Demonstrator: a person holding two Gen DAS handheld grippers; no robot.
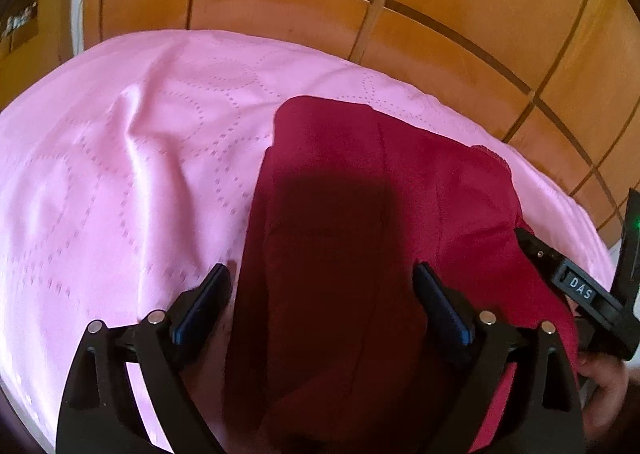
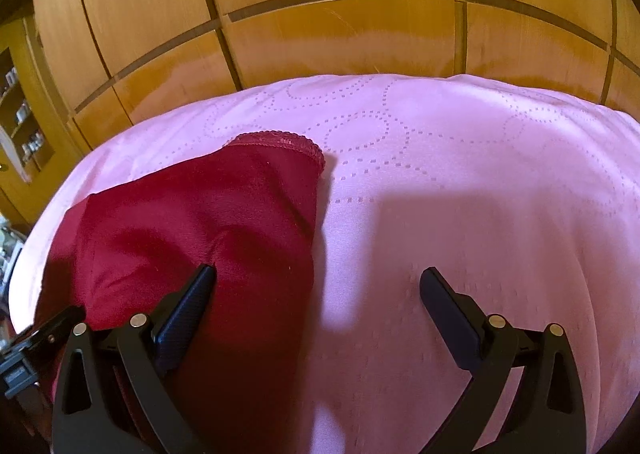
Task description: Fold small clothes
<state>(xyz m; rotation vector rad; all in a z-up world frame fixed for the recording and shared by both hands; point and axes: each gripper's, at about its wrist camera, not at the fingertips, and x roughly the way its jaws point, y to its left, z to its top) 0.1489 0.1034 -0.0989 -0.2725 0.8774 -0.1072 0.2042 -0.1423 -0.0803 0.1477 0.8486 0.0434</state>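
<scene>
wooden panelling [image 1: 440,5] fills the background of the left wrist view, behind a surface covered in a pink sheet [image 1: 120,173] stitched with dotted circles. on the sheet lies a dark red garment [image 1: 360,189], spread out and partly in shadow. the left tool [image 1: 323,274] stands wide apart, gripping nothing; its left finger sits over the pink sheet just beside the garment's edge, its right finger over the red fabric, and the cloth runs between them without either pad pinching it. at the right edge the right tool [image 1: 576,286] shows from the side over the garment, with part of a hand [image 1: 604,378] below it.

wooden panels [image 2: 340,13] again in the right wrist view, with shelves at far left. the garment [image 2: 200,213] lies on the left part of the sheet [image 2: 480,173], a lace-trimmed edge at its far end. the right tool [image 2: 318,278] is spread wide and empty: its left finger over the red cloth, its right finger over bare pink sheet. whether the tips touch the fabric cannot be told.
</scene>
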